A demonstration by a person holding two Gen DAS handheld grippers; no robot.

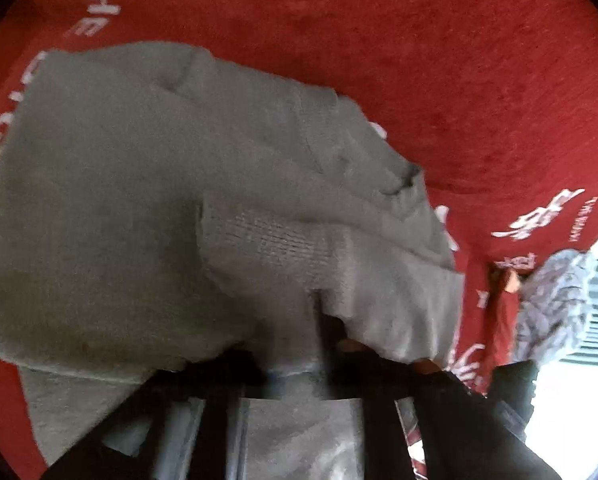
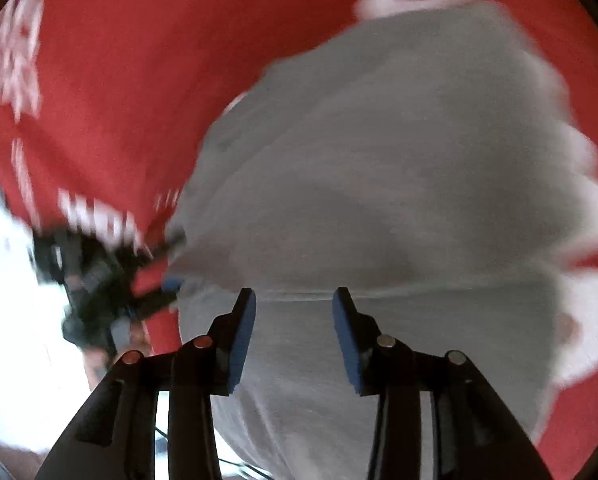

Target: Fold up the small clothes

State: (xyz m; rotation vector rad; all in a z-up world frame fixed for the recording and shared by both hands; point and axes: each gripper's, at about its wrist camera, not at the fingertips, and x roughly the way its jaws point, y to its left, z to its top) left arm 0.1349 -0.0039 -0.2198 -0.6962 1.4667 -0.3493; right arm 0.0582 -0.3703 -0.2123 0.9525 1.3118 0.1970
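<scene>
A red cloth (image 1: 439,48) with white printed lettering covers the bench and fills both views; it looks like short-piled felt or flannel. On it lies the grey garment (image 1: 139,184), a soft knit, thick and matte, with a ribbed band visible near its lower middle in the left wrist view. It lies bunched, not flat, with rounded folds and a loose flap toward the bench's right edge, where the red cloth hangs down.

The left gripper (image 1: 295,368) has its jaws clenched on a hem of the garment, the cloth lifted and draped over the fingers so that they are mostly hidden. The right gripper (image 2: 295,312) hangs just above the garment (image 2: 399,168) with jaws released, blue pads apart and nothing between them. A straight seam or fold line runs crosswise just ahead of its fingertips, and the bulk of the cloth spreads beyond that. In that view the left gripper (image 2: 111,280) shows blurred at the garment's left edge.

The right gripper probably needs the opposite hem, straight ahead and below.
</scene>
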